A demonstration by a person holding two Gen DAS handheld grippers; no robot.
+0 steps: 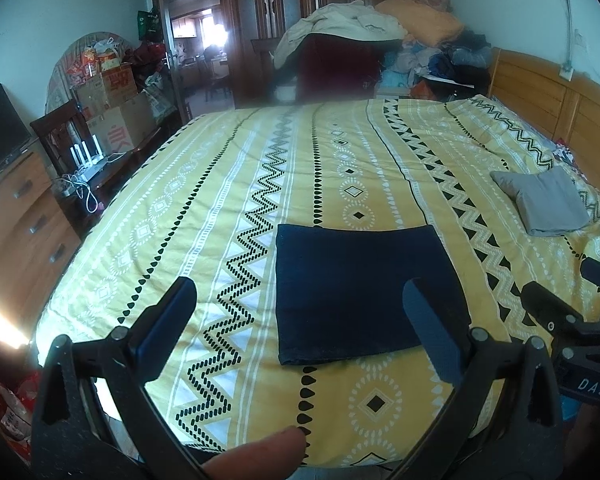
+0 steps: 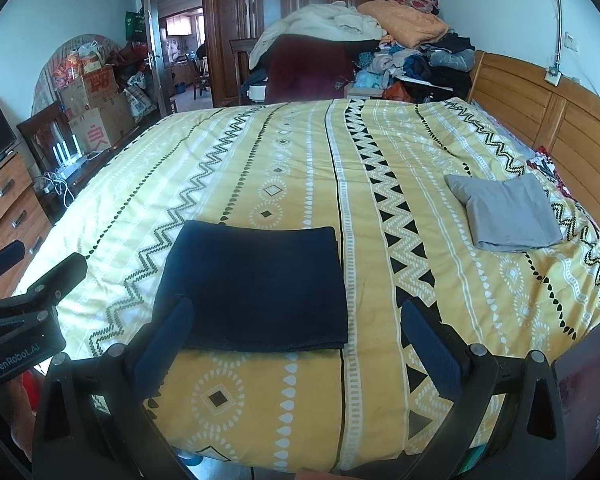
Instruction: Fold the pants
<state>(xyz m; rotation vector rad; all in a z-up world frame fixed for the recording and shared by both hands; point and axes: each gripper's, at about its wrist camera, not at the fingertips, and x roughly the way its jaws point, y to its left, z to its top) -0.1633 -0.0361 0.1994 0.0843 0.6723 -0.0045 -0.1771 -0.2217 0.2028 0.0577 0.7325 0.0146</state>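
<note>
Left gripper point(image 1: 300, 312) at bottom of frame, fingers spread apart and empty, right gripper point(image 2: 296, 328) likewise wide apart, folded navy pants point(image 1: 364, 292) flat at lower centre on yellow patterned bedspread point(image 1: 204, 208), folded grey garment point(image 2: 504, 212) at right, heaped clothes point(image 2: 364, 40) at top.

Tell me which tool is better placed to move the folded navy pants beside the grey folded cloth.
Probably the right tool: it is open, nearer the grey cloth, with the navy pants just ahead. The left tool is open too, but farther.

navy pants point(image 1: 364, 292), yellow zigzag-patterned bedspread point(image 1: 220, 208), grey folded cloth point(image 1: 544, 204)
</note>
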